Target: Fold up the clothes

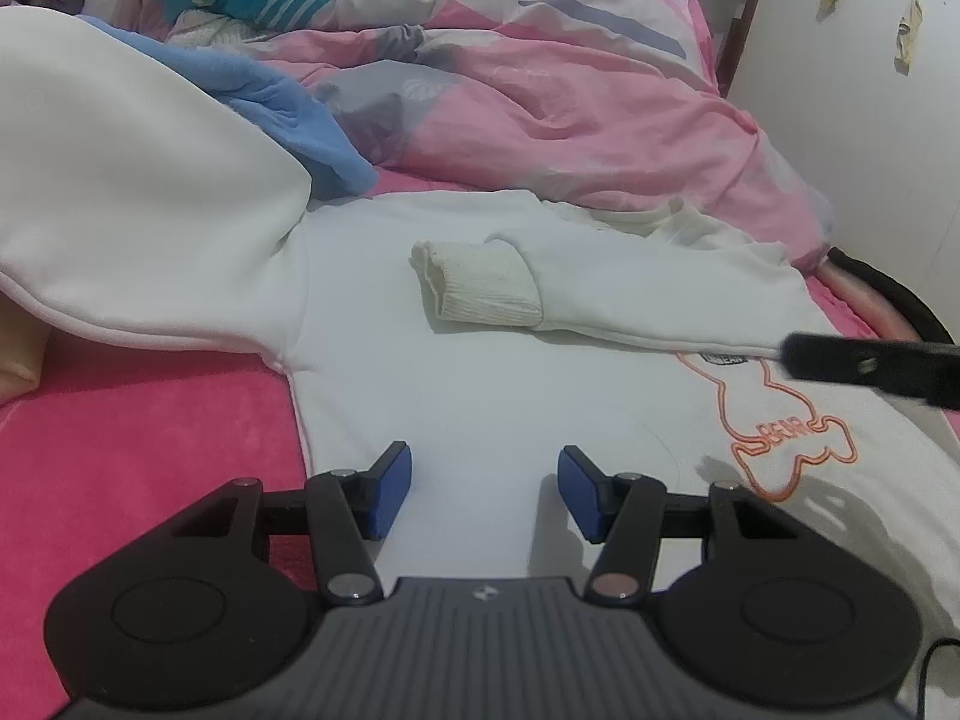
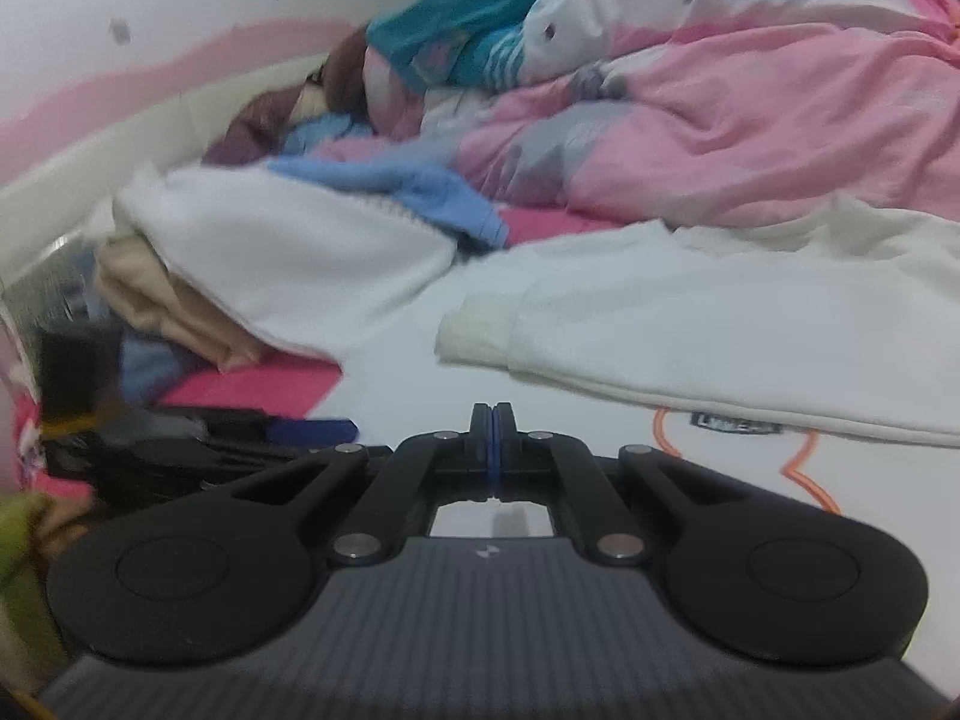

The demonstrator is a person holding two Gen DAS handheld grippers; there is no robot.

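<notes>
- The white sweatshirt (image 1: 480,372) lies flat on the pink bed (image 1: 150,420), with one sleeve (image 1: 600,294) already folded across the chest and its cuff (image 1: 474,285) pointing to 9 o'clock.
- The left hand-held gripper (image 1: 485,492) hovers over the hem with jaws apart and nothing between them.
- The right hand-held gripper (image 2: 491,420) is closed and empty.
- The other sleeve (image 1: 138,228), at 10 o'clock, probably comes next; pinch it near the cuff, carry it across low, and keep the body smooth.
</notes>
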